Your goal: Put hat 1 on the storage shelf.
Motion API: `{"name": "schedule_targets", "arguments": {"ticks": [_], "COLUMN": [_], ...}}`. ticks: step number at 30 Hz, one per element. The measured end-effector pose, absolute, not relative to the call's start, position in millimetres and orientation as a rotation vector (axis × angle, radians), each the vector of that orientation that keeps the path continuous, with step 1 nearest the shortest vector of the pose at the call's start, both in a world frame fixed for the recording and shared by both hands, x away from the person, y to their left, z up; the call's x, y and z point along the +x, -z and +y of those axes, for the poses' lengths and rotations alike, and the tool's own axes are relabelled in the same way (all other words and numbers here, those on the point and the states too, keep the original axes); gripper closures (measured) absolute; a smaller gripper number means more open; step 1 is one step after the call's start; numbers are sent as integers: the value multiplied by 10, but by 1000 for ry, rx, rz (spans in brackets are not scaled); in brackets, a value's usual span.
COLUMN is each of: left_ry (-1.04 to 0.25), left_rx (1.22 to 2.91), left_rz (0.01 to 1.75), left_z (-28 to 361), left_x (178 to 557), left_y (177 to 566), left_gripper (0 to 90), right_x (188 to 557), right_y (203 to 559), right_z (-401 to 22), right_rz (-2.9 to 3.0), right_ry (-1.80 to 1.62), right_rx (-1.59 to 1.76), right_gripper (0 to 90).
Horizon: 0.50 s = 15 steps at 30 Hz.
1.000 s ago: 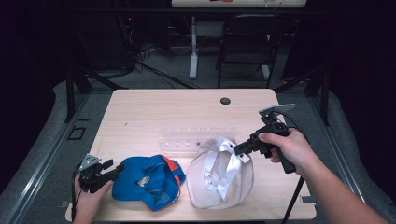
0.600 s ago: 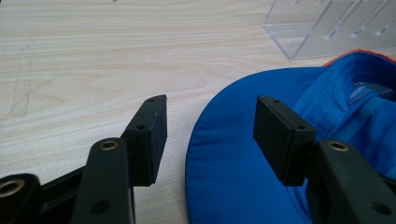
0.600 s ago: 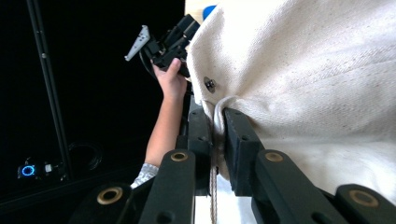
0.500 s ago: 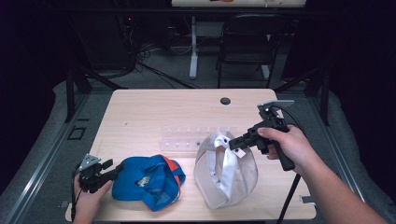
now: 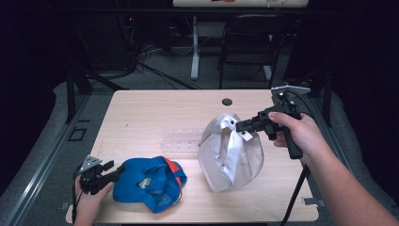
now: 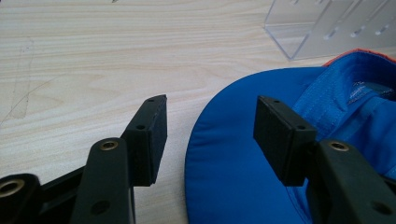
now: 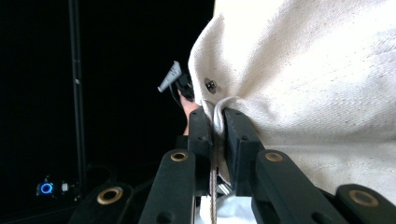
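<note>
Two caps on the worktop, one lifted by the right tongs.

At the lower left of the high view, the left tongs (image 5: 115, 172) stand wide, holding nothing, one pad over the brim of the blue cap (image 5: 149, 182), which lies flat near the front edge. To its right, at the middle of the frame, the cream cap (image 5: 229, 156) hangs upright with its lower part on the worktop (image 5: 141, 113); the right tongs (image 5: 241, 125) are pinched on its top edge. Between and just behind the caps lies a clear plastic rack (image 5: 181, 140). Farther back, a small dark disc (image 5: 227, 101) sits near the far edge.
</note>
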<state>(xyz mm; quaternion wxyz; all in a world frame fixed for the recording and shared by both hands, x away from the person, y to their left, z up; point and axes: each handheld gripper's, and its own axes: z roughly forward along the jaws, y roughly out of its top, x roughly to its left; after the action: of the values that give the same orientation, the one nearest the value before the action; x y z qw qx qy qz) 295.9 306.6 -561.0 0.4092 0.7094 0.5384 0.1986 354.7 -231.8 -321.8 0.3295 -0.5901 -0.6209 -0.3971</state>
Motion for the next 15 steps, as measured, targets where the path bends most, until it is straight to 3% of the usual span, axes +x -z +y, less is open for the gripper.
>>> {"name": "schedule_targets", "arguments": {"ticks": [15], "left_ry": [-491], "left_rx": [1787], "left_rz": [1353], "left_z": [3075], "left_x": [2968], "left_y": [5615], "left_gripper": [452], "right_x": [3790], "right_y": [3015], "right_z": [-2067], "right_rz": [-1589], "right_ry": [1125], "right_rx": [-1533], "right_gripper": [820]}}
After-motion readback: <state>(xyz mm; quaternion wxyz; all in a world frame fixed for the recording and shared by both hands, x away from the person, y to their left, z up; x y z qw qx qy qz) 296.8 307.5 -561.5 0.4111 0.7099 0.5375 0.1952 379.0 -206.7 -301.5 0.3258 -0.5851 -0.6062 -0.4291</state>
